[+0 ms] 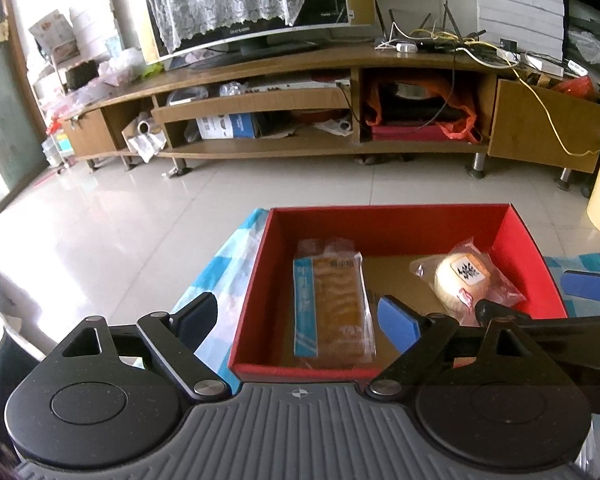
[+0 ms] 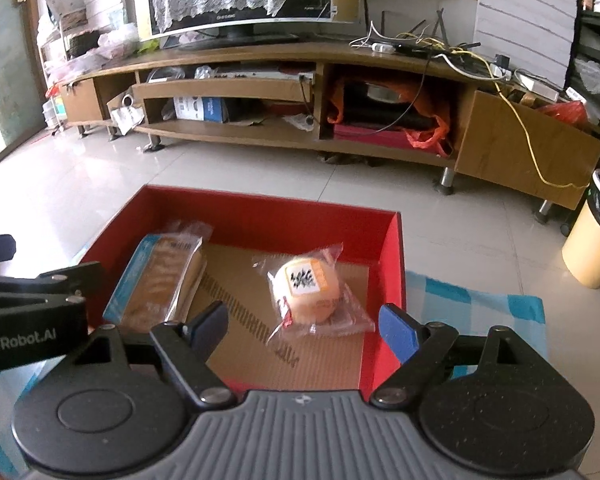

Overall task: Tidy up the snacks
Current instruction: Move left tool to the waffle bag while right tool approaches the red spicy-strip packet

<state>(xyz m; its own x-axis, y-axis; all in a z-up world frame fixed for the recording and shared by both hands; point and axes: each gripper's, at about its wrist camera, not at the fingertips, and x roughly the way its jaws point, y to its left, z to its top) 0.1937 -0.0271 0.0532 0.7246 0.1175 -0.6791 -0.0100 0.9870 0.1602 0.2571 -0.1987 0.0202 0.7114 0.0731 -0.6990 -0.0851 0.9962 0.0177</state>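
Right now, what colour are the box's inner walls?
Red; the box has a plain brown cardboard floor. Clearest in the right wrist view.

Left gripper point(image 1: 298, 318), right gripper point(image 2: 304, 330): fingers apart, empty

Wrapped cake slice point(image 1: 332, 306), round bun point(image 1: 466, 278), inside red box point(image 1: 380, 226)

Glossy clear-plastic snack wrappers point(image 1: 332, 300) in a matt cardboard box point(image 1: 380, 224).
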